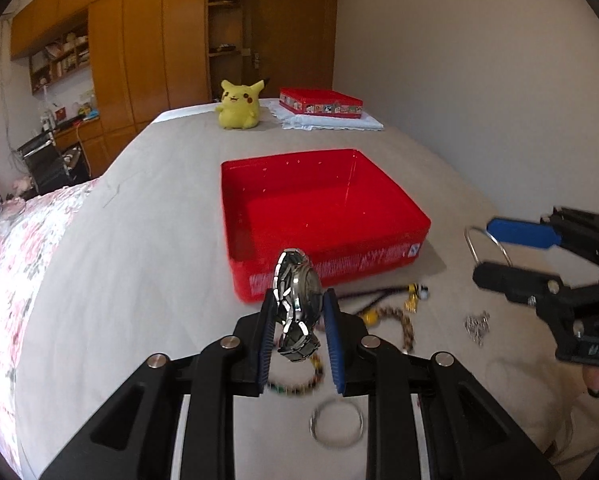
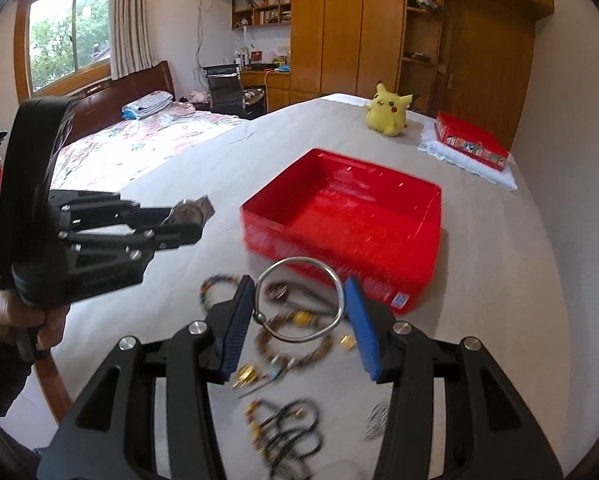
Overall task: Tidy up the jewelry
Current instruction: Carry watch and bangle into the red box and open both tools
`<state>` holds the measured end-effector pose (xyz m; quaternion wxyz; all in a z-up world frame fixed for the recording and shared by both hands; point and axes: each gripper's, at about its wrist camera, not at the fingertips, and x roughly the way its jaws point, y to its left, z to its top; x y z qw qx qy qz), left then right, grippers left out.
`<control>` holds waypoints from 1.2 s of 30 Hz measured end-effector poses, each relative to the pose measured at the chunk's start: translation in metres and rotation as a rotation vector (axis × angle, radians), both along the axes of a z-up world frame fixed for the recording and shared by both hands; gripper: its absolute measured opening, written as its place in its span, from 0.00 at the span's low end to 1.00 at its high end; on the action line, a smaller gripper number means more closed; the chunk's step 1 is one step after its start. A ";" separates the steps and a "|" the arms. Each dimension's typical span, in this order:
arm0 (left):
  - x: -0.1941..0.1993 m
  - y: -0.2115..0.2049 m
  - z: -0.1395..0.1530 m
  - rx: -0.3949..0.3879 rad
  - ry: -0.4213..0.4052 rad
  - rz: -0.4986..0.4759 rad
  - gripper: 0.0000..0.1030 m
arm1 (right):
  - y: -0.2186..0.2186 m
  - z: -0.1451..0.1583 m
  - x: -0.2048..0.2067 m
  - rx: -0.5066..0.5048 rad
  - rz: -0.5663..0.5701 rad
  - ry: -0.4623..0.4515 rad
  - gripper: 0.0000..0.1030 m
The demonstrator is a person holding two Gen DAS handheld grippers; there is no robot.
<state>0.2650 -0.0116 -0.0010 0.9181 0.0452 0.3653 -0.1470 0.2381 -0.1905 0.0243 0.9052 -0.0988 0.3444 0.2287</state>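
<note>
My left gripper (image 1: 297,316) is shut on a silver metal wristwatch (image 1: 297,300) and holds it above the bed, just in front of the open red box (image 1: 323,208). It also shows in the right wrist view (image 2: 187,220) at the left. My right gripper (image 2: 299,312) is shut on a large silver ring bangle (image 2: 299,300), lifted above the jewelry pile. It shows in the left wrist view (image 1: 495,248) at the right of the box. The red box (image 2: 347,216) looks empty.
Loose jewelry lies on the grey sheet: a beaded bracelet (image 1: 299,384), a silver bangle (image 1: 335,424), a silver chain (image 1: 477,326), brown bead strands (image 2: 295,344) and black cords (image 2: 291,432). A yellow plush (image 1: 239,104) and a red tin (image 1: 321,103) sit at the far end.
</note>
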 end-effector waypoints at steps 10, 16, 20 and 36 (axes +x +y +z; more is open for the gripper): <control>0.077 -0.019 -0.005 0.020 0.030 -0.022 0.23 | 0.000 -0.020 0.096 -0.056 -0.037 0.052 0.44; 0.129 -0.037 -0.033 0.008 0.107 -0.039 0.23 | -0.001 -0.058 0.162 -0.077 -0.074 0.152 0.44; 0.156 -0.047 -0.059 0.009 0.171 -0.049 0.23 | -0.002 -0.084 0.189 -0.102 -0.099 0.220 0.44; 0.179 -0.052 -0.085 0.025 0.223 -0.036 0.36 | 0.014 -0.115 0.207 -0.229 -0.105 0.267 0.48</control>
